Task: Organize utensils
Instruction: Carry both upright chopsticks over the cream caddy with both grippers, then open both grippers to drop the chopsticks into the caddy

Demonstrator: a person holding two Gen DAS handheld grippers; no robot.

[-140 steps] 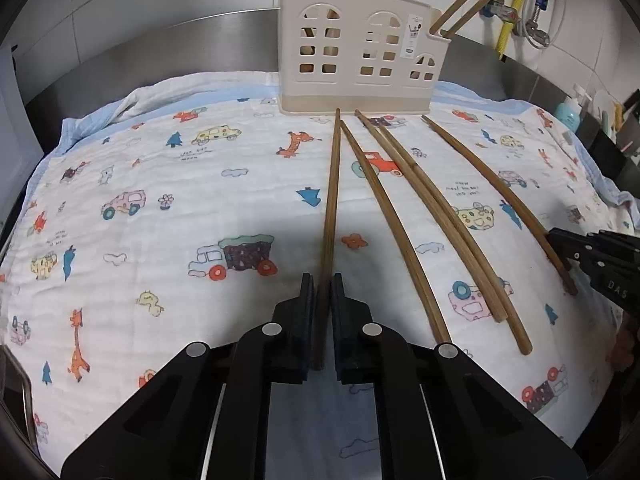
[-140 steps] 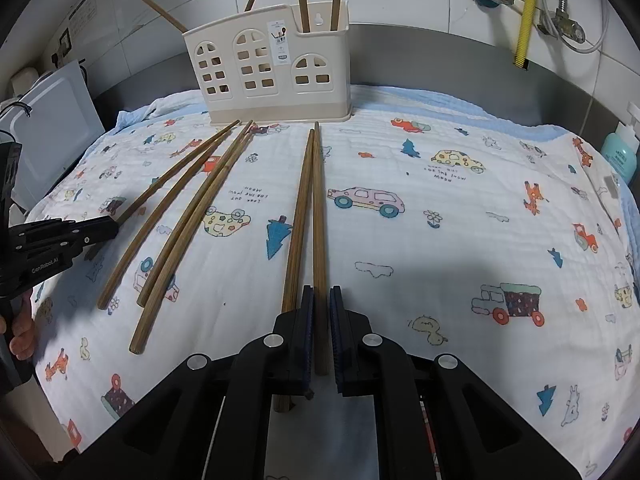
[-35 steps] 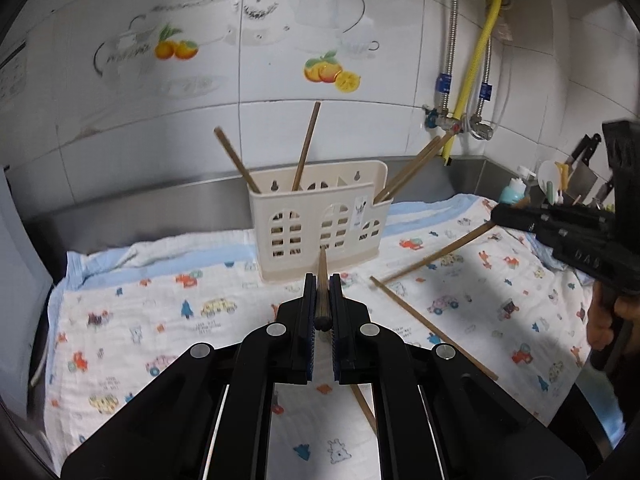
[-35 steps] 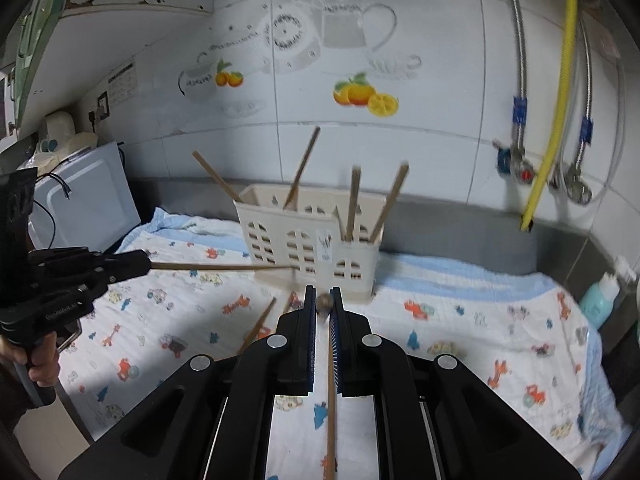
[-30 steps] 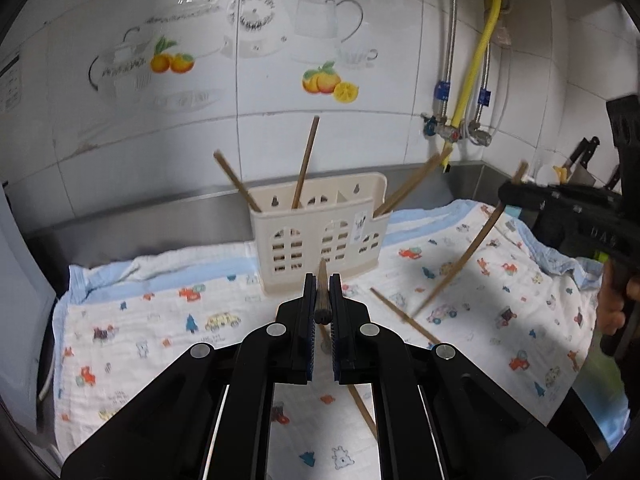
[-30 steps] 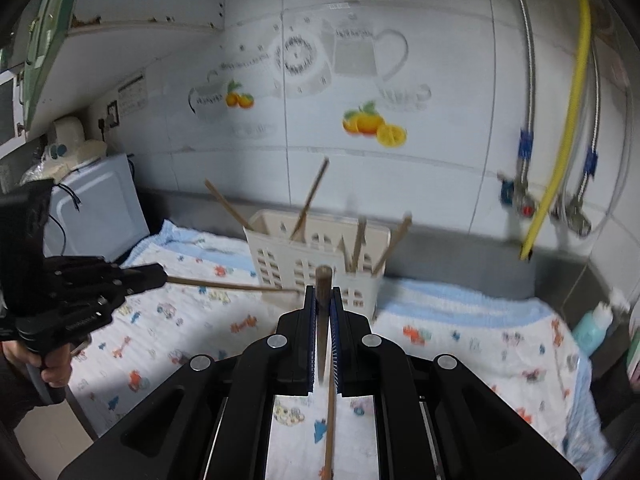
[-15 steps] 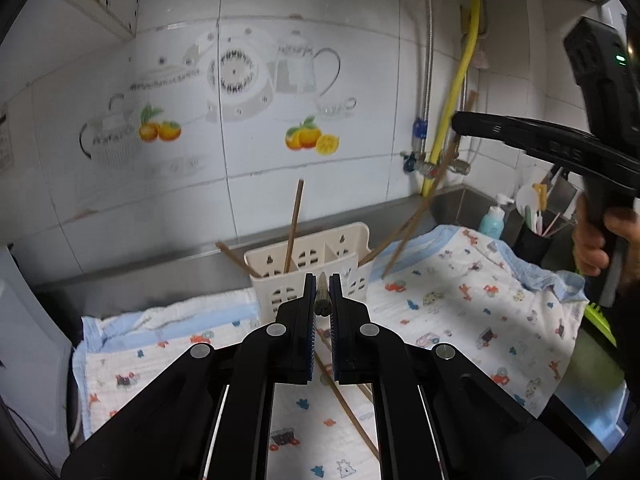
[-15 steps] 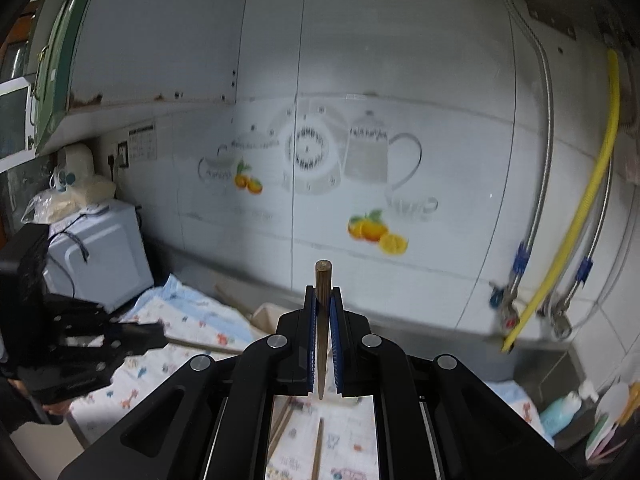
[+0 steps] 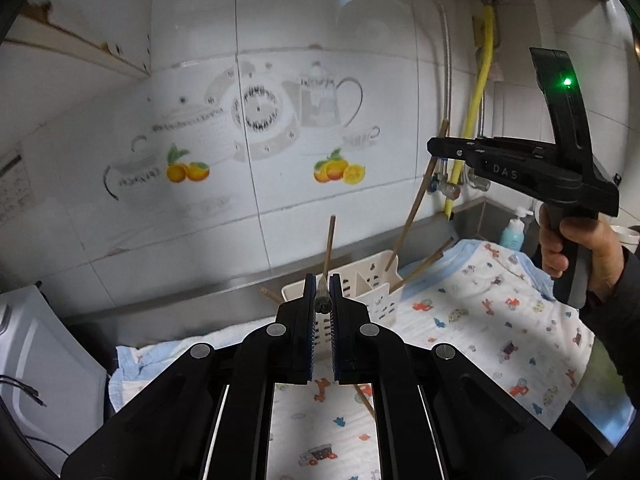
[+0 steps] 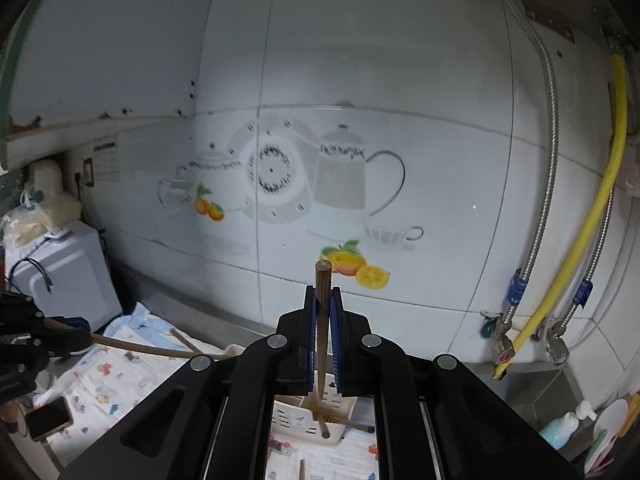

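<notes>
Since the frames half a second back both grippers have risen, and the holder [image 9: 362,280] now sits lower in both views. The left gripper [image 9: 322,304] is clenched on a chopstick [image 9: 322,303], seen end-on between its jaws in its own view; only the right view shows that stick's length [image 10: 132,347], running from the left gripper [image 10: 86,338] toward the holder [image 10: 296,416]. The right gripper [image 10: 322,308] grips a second chopstick [image 10: 322,304] upright, its lower end over the holder. Only the left view shows the hand [image 9: 580,248] on the right gripper [image 9: 434,148], whose stick [image 9: 416,204] slants down into the holder's rear compartment. The holder stands on the cloth [image 9: 480,312] with several chopsticks leaning in it. One chopstick [image 9: 364,400] lies on the cloth.
</notes>
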